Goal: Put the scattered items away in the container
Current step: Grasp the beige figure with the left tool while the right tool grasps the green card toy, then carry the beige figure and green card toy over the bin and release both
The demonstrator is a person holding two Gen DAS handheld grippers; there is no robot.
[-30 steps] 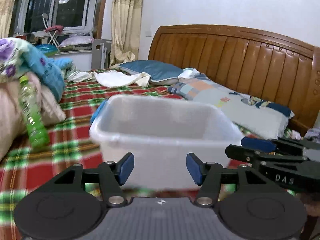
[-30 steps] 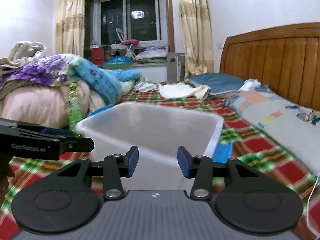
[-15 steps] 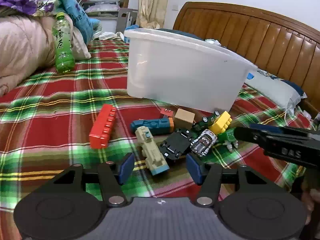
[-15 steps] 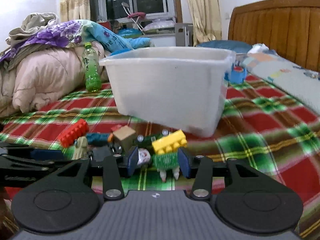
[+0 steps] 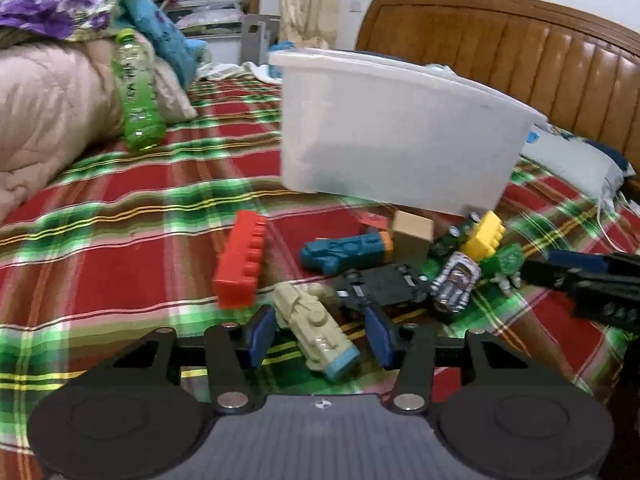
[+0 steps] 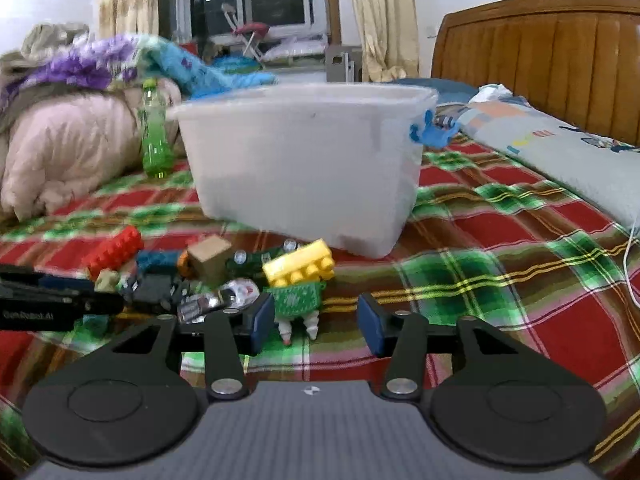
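Lowered over the toys, both hand-held grippers stand open: left hand-held gripper (image 5: 318,334), jaws just closing, straddles a beige toy (image 5: 314,330); right hand-held gripper (image 6: 316,322) frames a green toy (image 6: 296,300). Next: clamp, lift to the bin (image 5: 396,136).

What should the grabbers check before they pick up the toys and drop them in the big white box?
1. Left gripper around the beige toy: ok. Its jaws have just been closing, with gaps left.
2. Right gripper lined up on the green toy: ok, pads not pressing.
3. White box upright, top open: ok.
4. Box has room: cannot tell, walls are cloudy.
5. Grippers clear of each other: ok.
6. Neighbour toys clear: not ok, yellow block touches the green toy.
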